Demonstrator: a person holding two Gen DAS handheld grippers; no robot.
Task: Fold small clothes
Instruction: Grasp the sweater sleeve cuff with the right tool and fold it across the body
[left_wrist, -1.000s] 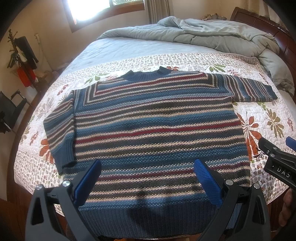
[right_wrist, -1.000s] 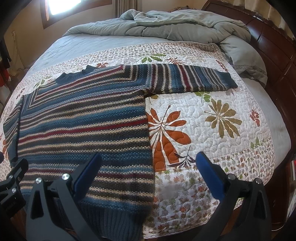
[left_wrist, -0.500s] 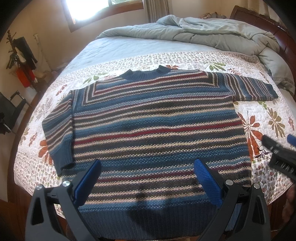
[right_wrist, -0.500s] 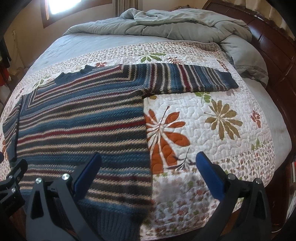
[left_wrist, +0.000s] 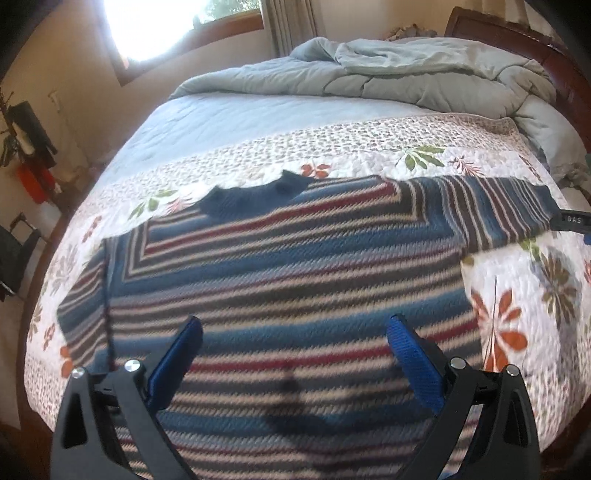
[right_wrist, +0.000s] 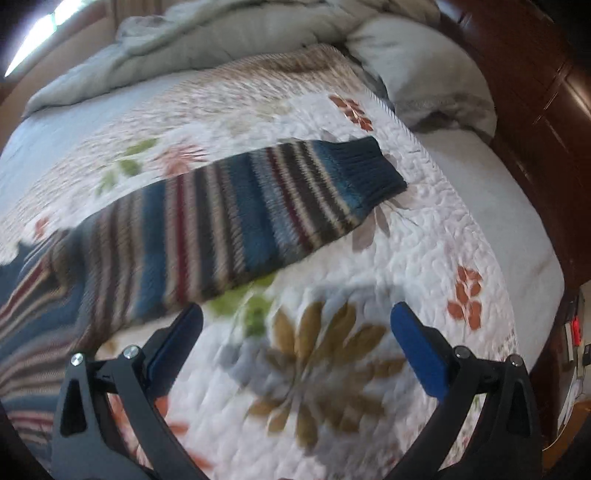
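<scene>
- Your sweater (left_wrist: 280, 280) lies face up and flat on the bed's quilt (left_wrist: 517, 280), collar (left_wrist: 255, 195) pointing toward the grey duvet (left_wrist: 406, 77) at the far end.
- Going left to right across the sweater: the left sleeve (left_wrist: 83, 306) is tucked down along the body, the body fills the middle, and the right sleeve (right_wrist: 258, 218) reaches straight out sideways over the quilt.
- Expect a thick, soft knit. It looks fairly weighty for its size, it will drape and sag when lifted, and it probably grips the quilt rather than sliding.
- It should not be fragile, but a shallow pinch may stretch the knit, so take a full bite of fabric.
- Best holds, in my judgement: the ribbed cuff (right_wrist: 365, 170) at the end of the right sleeve, and the shoulder seam just beside the collar.
- Your left hand-held gripper (left_wrist: 291, 354) hangs over the sweater's middle, jaws spread wide, holding nothing.
- Your right hand-held gripper (right_wrist: 295, 332) is over bare quilt just on the near side of the right sleeve, jaws equally wide and empty.
- Against a second ago, the left hand-held gripper has moved from the hem up toward the collar.
- The right one has swung away from the sweater's lower right edge to face the outstretched sleeve and its cuff.
- The sweater itself has not moved; both views are blurred by motion now.
</scene>
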